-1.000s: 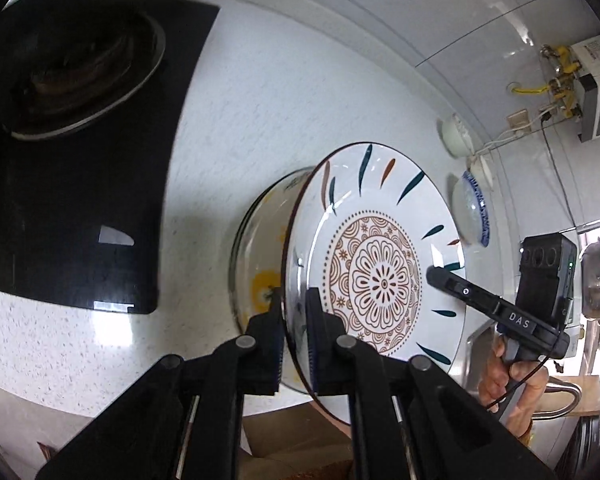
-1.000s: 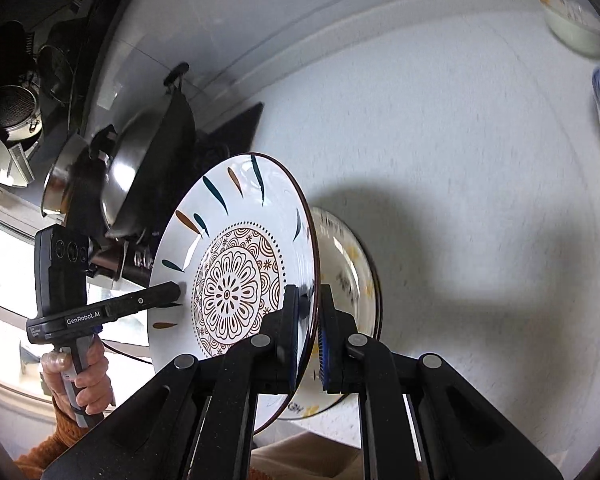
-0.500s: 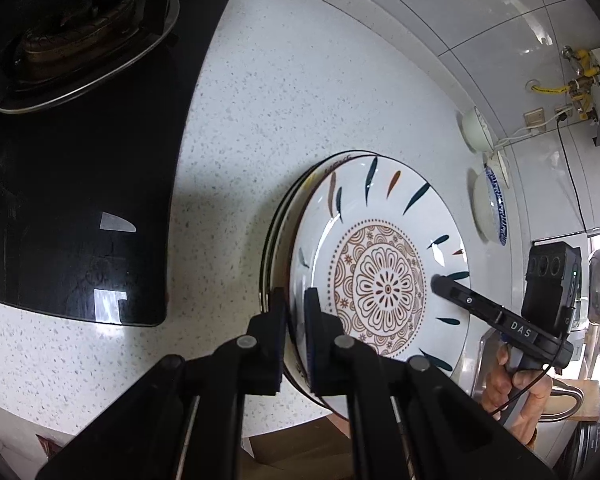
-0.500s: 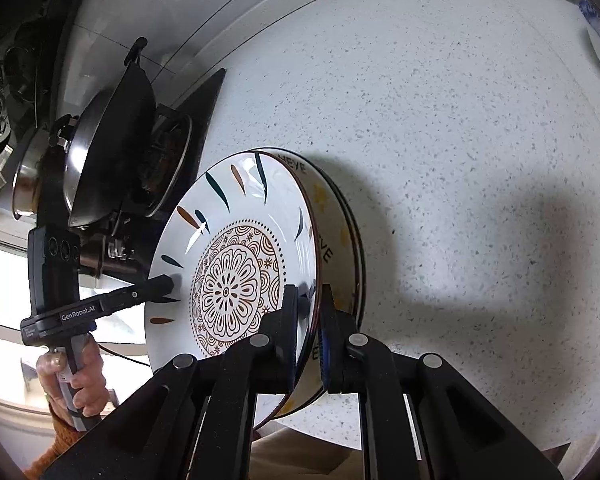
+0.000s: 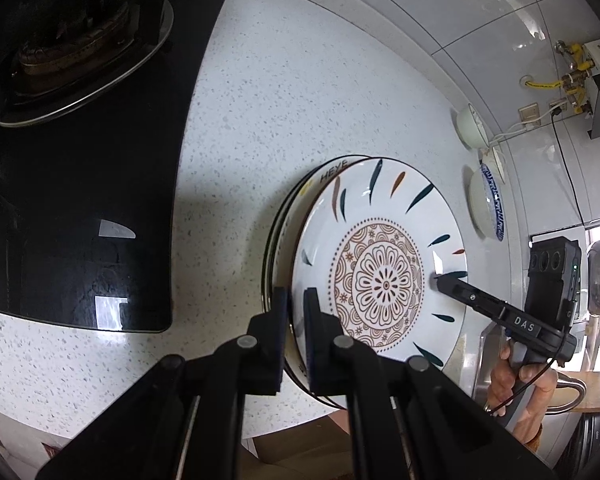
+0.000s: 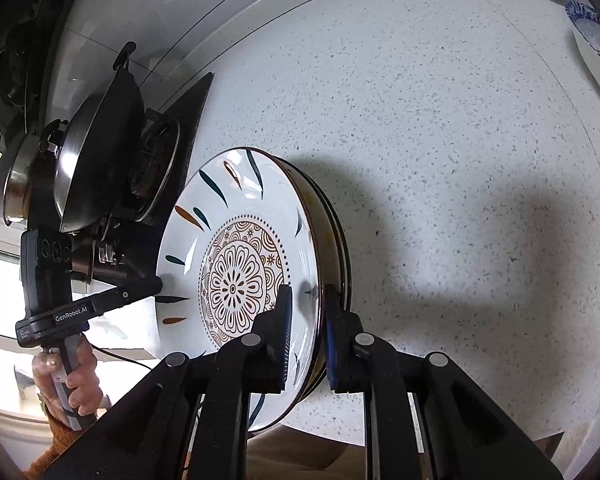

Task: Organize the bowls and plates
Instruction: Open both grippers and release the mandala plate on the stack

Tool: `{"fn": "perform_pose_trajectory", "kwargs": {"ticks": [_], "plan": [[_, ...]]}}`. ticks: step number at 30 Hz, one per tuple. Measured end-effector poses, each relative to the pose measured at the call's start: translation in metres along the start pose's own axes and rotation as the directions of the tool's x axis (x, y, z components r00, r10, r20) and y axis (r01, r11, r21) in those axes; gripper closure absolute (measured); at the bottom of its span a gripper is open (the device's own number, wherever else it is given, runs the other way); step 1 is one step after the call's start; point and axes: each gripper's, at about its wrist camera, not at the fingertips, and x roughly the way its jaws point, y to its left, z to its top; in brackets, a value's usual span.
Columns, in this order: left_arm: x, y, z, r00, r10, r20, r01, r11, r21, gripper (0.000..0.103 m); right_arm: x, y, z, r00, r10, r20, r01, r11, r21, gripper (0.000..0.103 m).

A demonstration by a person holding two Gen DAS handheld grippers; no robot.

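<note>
A white plate with a brown flower pattern (image 5: pixel 384 276) rests on top of a stack of plates (image 5: pixel 332 168) on the speckled counter. My left gripper (image 5: pixel 296 312) is shut on the patterned plate's near rim. In the right wrist view the same plate (image 6: pixel 236 280) lies on the stack (image 6: pixel 336 232). My right gripper (image 6: pixel 308 320) straddles its rim, and its jaws are opening, with a gap between the pads and the rim. Each gripper shows in the other's view at the plate's far rim: the right gripper (image 5: pixel 440 280) and the left gripper (image 6: pixel 156 280).
A black glass stove (image 5: pixel 80 200) with a burner (image 5: pixel 72 52) and a wok (image 6: pixel 96 160) lies left of the stack. A pale bowl (image 5: pixel 470 126) and a blue-rimmed bowl (image 5: pixel 488 208) stand by the back wall. The counter's front edge runs just below the plates.
The patterned plate has come down from a tilt above the stack and now rests on it. The right gripper's jaws have spread a little off the rim.
</note>
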Motion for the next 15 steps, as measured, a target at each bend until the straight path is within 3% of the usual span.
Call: {"fn": "perform_pose_trajectory", "kwargs": {"ticks": [15], "plan": [[-0.0013,0.0050,-0.0035,0.999,-0.042,0.008,0.043,0.999,-0.017,0.096,-0.0078,0.0013,0.0028,1.000,-0.010,0.002,0.010,1.000,0.020,0.086]]}}
